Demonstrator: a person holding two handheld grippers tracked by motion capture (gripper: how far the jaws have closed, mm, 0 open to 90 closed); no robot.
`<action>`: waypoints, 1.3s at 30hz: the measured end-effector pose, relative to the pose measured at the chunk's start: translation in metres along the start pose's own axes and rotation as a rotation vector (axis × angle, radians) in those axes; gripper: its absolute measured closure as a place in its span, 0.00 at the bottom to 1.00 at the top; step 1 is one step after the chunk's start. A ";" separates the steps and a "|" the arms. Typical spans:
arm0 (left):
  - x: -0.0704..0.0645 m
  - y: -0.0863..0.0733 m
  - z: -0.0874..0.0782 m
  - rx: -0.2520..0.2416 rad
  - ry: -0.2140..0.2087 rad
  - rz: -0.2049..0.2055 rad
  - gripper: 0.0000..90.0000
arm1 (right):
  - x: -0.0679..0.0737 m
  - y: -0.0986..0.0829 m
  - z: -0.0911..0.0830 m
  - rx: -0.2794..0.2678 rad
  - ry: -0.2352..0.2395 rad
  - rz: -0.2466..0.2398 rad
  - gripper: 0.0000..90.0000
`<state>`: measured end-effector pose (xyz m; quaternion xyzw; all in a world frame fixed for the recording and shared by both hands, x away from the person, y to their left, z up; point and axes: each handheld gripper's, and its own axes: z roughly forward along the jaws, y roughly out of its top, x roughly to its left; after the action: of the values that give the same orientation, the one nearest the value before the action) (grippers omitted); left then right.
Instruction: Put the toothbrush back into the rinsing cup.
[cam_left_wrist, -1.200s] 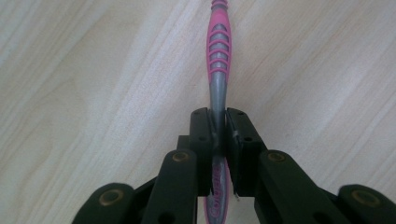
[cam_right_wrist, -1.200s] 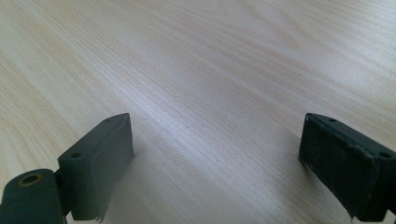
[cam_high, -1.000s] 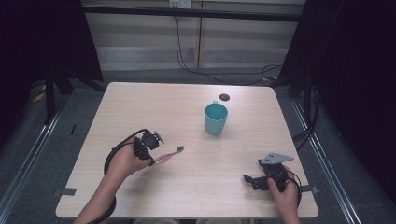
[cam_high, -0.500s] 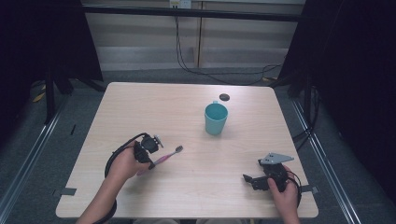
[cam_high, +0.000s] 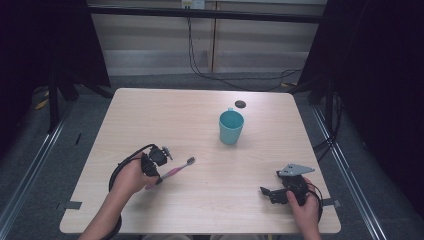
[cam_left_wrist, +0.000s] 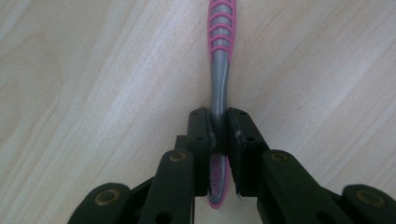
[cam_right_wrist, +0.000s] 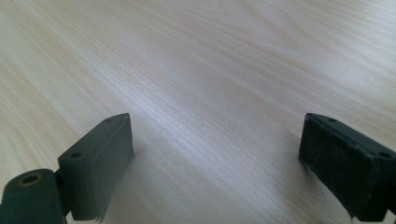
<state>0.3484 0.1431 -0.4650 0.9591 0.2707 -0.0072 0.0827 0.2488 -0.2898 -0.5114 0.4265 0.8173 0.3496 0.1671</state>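
Observation:
A pink and grey toothbrush (cam_high: 179, 168) lies low over the wooden table (cam_high: 165, 115) at the front left, its head pointing right toward the middle. My left gripper (cam_high: 159, 171) is shut on its handle. In the left gripper view the two jaws clamp the handle of the toothbrush (cam_left_wrist: 220, 70) near its pink end, with my left gripper (cam_left_wrist: 218, 133) over bare wood. My right gripper (cam_high: 267, 192) rests at the front right, open with nothing in it. In the right gripper view my right gripper (cam_right_wrist: 217, 137) has its jaws wide apart over plain tabletop.
A teal cup (cam_high: 231, 127) stands upright right of the table's centre, a good way from both grippers. A small dark disc (cam_high: 240, 104) lies behind it near the far edge. Cables trail from each gripper toward the near edge.
My left gripper, still shut on the toothbrush, has drifted slightly toward the near edge. The right gripper has not moved.

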 end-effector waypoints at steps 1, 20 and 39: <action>0.000 -0.001 0.000 -0.020 -0.007 -0.022 0.89 | 0.000 0.000 0.000 -0.001 0.000 -0.001 0.11; -0.002 0.002 -0.006 -0.094 -0.022 -0.030 0.89 | 0.000 0.000 0.000 0.000 0.000 0.000 0.11; -0.004 -0.008 -0.001 0.017 0.010 -0.019 0.88 | 0.000 0.000 0.000 0.000 0.000 0.000 0.11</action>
<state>0.3410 0.1476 -0.4647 0.9572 0.2799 -0.0054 0.0729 0.2487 -0.2897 -0.5114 0.4265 0.8172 0.3496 0.1671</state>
